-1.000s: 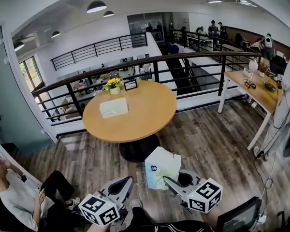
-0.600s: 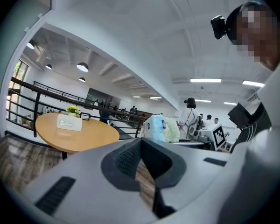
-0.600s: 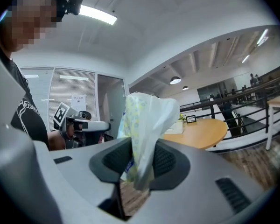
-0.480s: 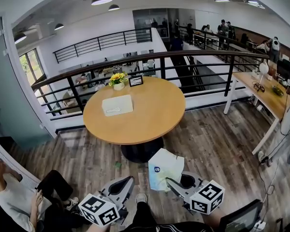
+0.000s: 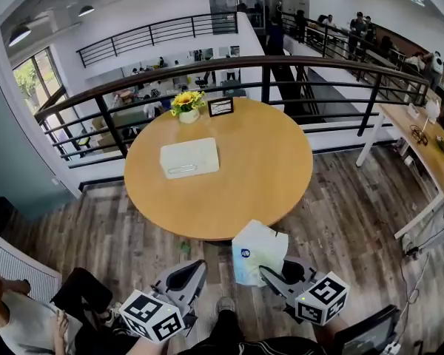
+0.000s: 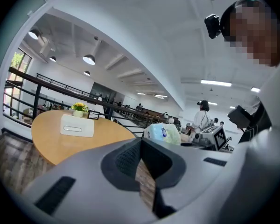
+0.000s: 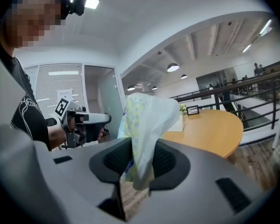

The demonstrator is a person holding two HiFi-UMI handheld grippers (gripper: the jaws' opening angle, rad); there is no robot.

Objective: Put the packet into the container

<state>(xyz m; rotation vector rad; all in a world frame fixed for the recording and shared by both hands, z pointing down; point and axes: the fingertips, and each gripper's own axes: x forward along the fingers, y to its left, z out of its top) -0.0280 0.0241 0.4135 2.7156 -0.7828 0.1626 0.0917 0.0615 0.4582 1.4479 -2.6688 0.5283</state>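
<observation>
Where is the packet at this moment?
Head view, lower centre-right: the packet is clamped in the right gripper above the floor, just before the near edge of the round table.

Moved forward to the round table (image 5: 266, 168), now larger and nearer in the head view, with the container (image 5: 189, 157) on it closer ahead. Brought the packet (image 5: 257, 251) in the right gripper (image 5: 272, 274) from over open floor up to the table's near edge, the left gripper (image 5: 194, 271) advanced alongside. Pushed the seated person (image 5: 22, 316) farther down into the lower left corner.
</observation>
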